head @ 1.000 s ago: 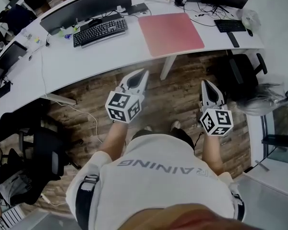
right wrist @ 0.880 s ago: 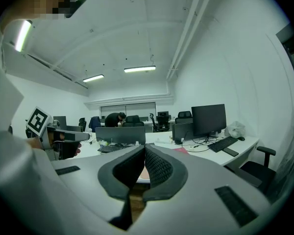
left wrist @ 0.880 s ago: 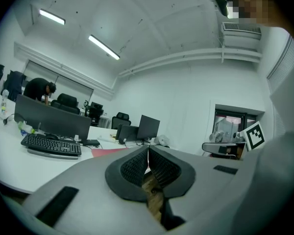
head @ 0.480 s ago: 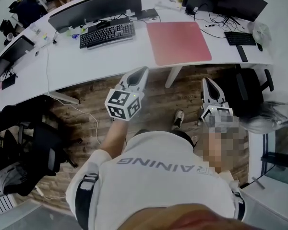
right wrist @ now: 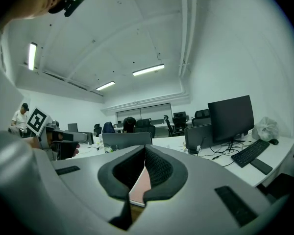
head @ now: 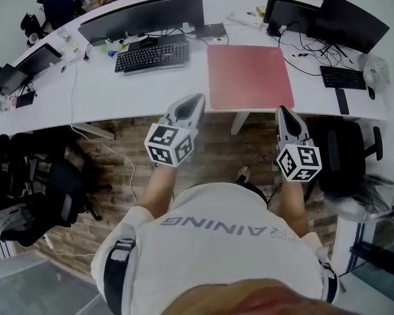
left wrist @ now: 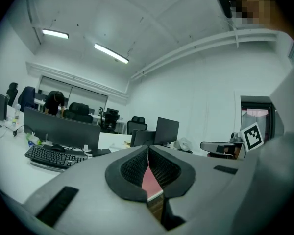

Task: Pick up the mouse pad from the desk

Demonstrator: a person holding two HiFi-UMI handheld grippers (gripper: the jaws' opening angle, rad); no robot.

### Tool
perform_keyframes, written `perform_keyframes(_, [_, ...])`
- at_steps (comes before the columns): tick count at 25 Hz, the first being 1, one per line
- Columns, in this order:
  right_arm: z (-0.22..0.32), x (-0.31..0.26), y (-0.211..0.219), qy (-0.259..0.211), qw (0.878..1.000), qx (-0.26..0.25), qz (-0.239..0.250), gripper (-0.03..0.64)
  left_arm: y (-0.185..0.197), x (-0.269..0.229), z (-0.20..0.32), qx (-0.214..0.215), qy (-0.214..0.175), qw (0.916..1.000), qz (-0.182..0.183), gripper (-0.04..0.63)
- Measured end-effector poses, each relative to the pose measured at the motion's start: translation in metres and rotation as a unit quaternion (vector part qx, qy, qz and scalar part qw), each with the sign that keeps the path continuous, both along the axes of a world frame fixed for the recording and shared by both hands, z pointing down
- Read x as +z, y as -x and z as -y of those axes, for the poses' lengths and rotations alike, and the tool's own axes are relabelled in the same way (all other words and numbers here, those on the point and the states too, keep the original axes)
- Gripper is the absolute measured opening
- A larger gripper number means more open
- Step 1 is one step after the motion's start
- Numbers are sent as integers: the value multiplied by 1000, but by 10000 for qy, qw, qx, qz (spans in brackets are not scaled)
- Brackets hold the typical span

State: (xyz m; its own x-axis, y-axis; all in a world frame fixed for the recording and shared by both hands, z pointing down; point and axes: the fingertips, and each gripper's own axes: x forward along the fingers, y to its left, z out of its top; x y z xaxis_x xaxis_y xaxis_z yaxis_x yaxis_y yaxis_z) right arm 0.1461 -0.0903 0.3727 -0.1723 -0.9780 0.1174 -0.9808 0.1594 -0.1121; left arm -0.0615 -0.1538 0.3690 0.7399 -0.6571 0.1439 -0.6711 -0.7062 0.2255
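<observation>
A large pink mouse pad [head: 249, 76] lies flat on the white desk [head: 144, 90], near its front edge. My left gripper [head: 196, 100] hovers just short of the desk edge, to the left of the pad, shut and empty. My right gripper [head: 282, 111] hangs over the floor just below the pad's right front corner, also shut and empty. Neither touches the pad. In the left gripper view a strip of the mouse pad [left wrist: 151, 180] shows past the closed jaws of the left gripper [left wrist: 148, 153]. In the right gripper view the mouse pad [right wrist: 140, 189] shows the same way beyond the right gripper [right wrist: 145, 155].
A black keyboard [head: 152, 57] and a wide monitor [head: 143, 16] stand left of the pad. Two dark monitors [head: 328, 18], cables and a second keyboard [head: 343, 77] sit to its right. A desk leg [head: 240, 121] stands under the pad. Office chairs [head: 349, 156] flank me on the wooden floor.
The desk and pad have come closer and lower in the head view. Both grippers have advanced toward the desk edge and stayed shut.
</observation>
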Motion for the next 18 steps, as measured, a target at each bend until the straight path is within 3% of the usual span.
perform_keyframes(10, [51, 24, -130, 159, 9991, -100, 375, 24, -103, 8, 41, -396, 62, 9988, 296, 32])
perform_keyframes(18, [85, 51, -165, 396, 9972, -362, 528, 25, -140, 24, 65, -628, 149, 9971, 395, 32])
